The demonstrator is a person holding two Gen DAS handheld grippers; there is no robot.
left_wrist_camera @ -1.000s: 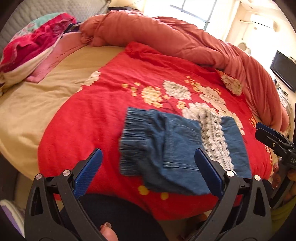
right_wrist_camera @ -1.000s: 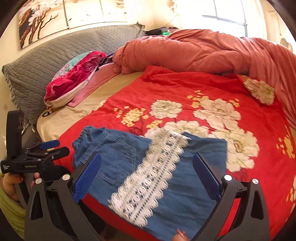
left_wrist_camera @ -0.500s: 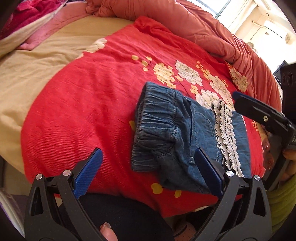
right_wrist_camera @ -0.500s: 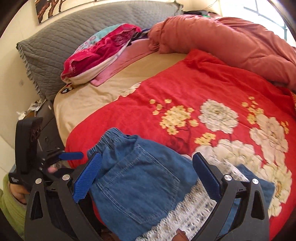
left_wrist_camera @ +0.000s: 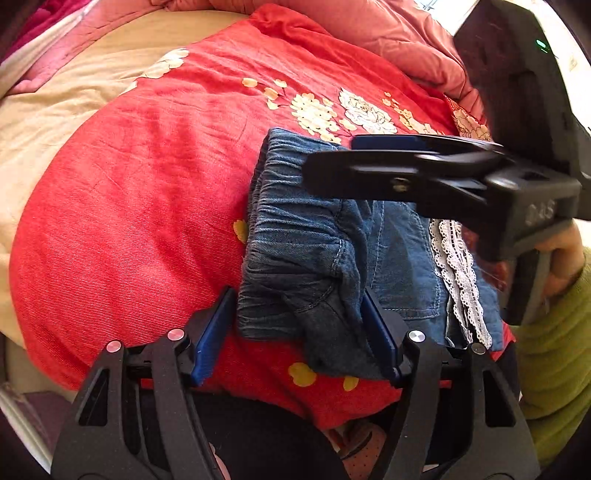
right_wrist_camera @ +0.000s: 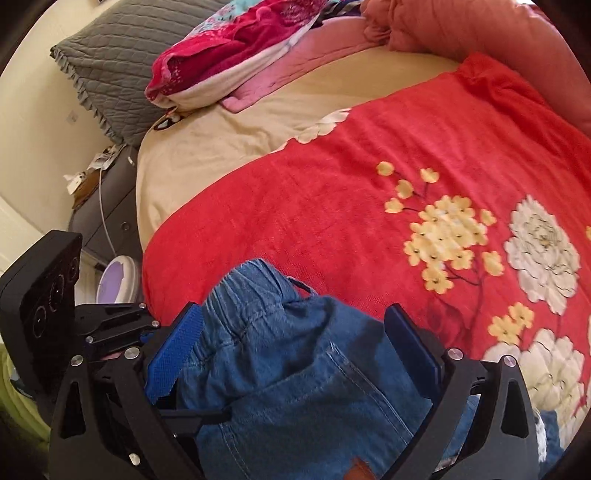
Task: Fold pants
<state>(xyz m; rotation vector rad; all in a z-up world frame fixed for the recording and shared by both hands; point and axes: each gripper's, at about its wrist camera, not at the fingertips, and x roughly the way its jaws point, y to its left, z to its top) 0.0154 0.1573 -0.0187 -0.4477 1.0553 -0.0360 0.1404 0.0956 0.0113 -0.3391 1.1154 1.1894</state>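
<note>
Blue denim pants point(left_wrist_camera: 314, 258) with an elastic waistband and a white lace strip point(left_wrist_camera: 458, 273) lie folded on the near edge of a red flowered blanket point(left_wrist_camera: 147, 184). My left gripper point(left_wrist_camera: 299, 332) is open, its blue pads either side of the near waistband corner. My right gripper point(right_wrist_camera: 295, 350) is open around the far waistband part of the pants point(right_wrist_camera: 295, 387). It also shows in the left wrist view point(left_wrist_camera: 406, 162), reaching in from the right over the waistband.
A beige sheet point(right_wrist_camera: 229, 140), a grey pillow point(right_wrist_camera: 110, 62) and a pink bundle of cloth point(right_wrist_camera: 236, 48) lie at the head of the bed. A salmon duvet point(left_wrist_camera: 369, 33) is heaped at the back. A nightstand point(right_wrist_camera: 107, 206) stands left of the bed.
Both grippers have moved down and in onto the waistband end of the pants. Their jaws have narrowed around the fabric. The right gripper now crosses the left wrist view.
</note>
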